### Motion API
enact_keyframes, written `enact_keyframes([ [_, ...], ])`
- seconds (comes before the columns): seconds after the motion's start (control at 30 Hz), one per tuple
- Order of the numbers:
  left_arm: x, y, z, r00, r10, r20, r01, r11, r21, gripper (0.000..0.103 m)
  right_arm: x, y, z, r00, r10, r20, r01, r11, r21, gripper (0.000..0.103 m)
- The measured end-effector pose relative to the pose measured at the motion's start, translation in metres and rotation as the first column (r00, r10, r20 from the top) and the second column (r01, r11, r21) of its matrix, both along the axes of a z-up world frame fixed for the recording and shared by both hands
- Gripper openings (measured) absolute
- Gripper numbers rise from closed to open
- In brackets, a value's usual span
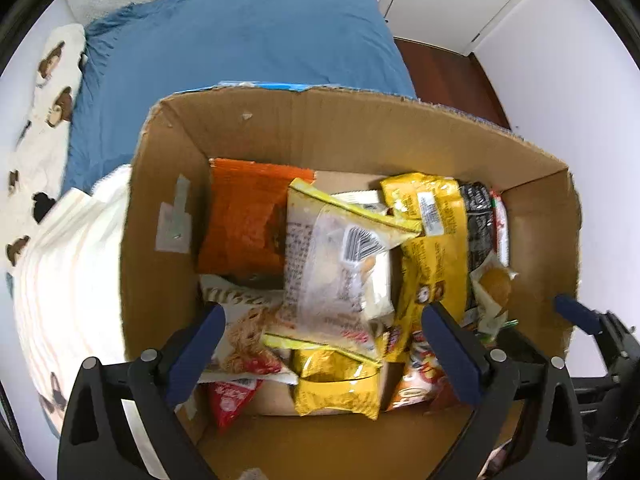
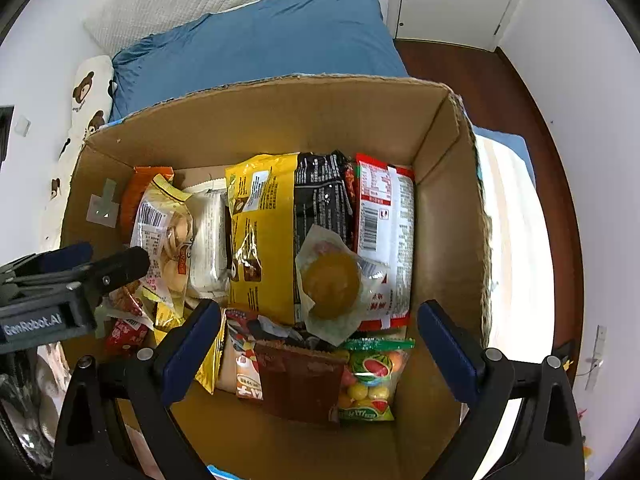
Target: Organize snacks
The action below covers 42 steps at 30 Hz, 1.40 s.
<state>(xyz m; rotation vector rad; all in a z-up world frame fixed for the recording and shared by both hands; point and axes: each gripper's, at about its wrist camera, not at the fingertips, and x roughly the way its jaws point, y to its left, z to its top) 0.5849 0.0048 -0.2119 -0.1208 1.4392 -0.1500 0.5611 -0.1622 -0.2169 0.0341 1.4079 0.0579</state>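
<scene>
An open cardboard box (image 1: 352, 128) (image 2: 280, 116) holds several snack packs. In the left wrist view an orange pack (image 1: 244, 220), a clear biscuit pack (image 1: 336, 264) and a yellow bag (image 1: 436, 240) lie inside. My left gripper (image 1: 324, 320) hangs open above them, nothing between its pads. In the right wrist view a yellow bag (image 2: 264, 236), a black pack (image 2: 324, 196), a red-and-white noodle pack (image 2: 384, 236), a wrapped round cake (image 2: 332, 284) and a fruit candy bag (image 2: 368, 380) lie in the box. My right gripper (image 2: 320, 316) is open and empty above the cake.
The box sits on a bed with a blue cover (image 1: 240, 40) (image 2: 260, 40). A bear-print pillow (image 1: 44, 92) (image 2: 86, 92) lies at the left. Dark wood floor (image 2: 500, 92) and white walls are to the right. The left gripper's body (image 2: 60, 280) shows at the left edge.
</scene>
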Motion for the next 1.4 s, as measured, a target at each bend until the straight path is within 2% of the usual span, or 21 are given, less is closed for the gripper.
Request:
enact_keyframes([
  [0.3, -0.016, 0.004, 0.009, 1.000, -0.006, 0.024, 0.005, 1.000, 0.024, 0.101, -0.014, -0.009, 0.005, 1.000, -0.008, 0.024, 0.008, 1.000, 0.005, 0.101],
  [0.53, -0.033, 0.003, 0.027, 0.996, -0.009, 0.091, 0.005, 0.999, 0.044, 0.101, -0.028, -0.013, 0.020, 0.997, -0.010, 0.083, 0.011, 1.000, -0.009, 0.101],
  [0.67, -0.048, 0.004, 0.043, 0.987, -0.013, 0.161, 0.003, 0.998, 0.061, 0.101, -0.043, -0.013, 0.038, 0.989, -0.003, 0.147, 0.006, 1.000, -0.019, 0.101],
  [0.97, -0.119, 0.008, 0.086, 0.945, 0.010, 0.328, -0.023, 0.999, 0.038, 0.101, -0.115, -0.010, 0.094, 0.939, 0.005, 0.343, 0.003, 1.000, -0.021, 0.101],
  [1.13, -0.172, 0.010, 0.115, 0.905, 0.003, 0.425, -0.022, 0.999, 0.040, 0.101, -0.170, -0.007, 0.123, 0.909, 0.015, 0.417, -0.008, 1.000, -0.018, 0.101],
  [1.4, -0.253, 0.015, 0.150, 0.862, 0.025, 0.506, -0.039, 0.999, 0.017, 0.101, -0.257, -0.002, 0.170, 0.853, 0.014, 0.522, -0.008, 1.000, -0.014, 0.102],
])
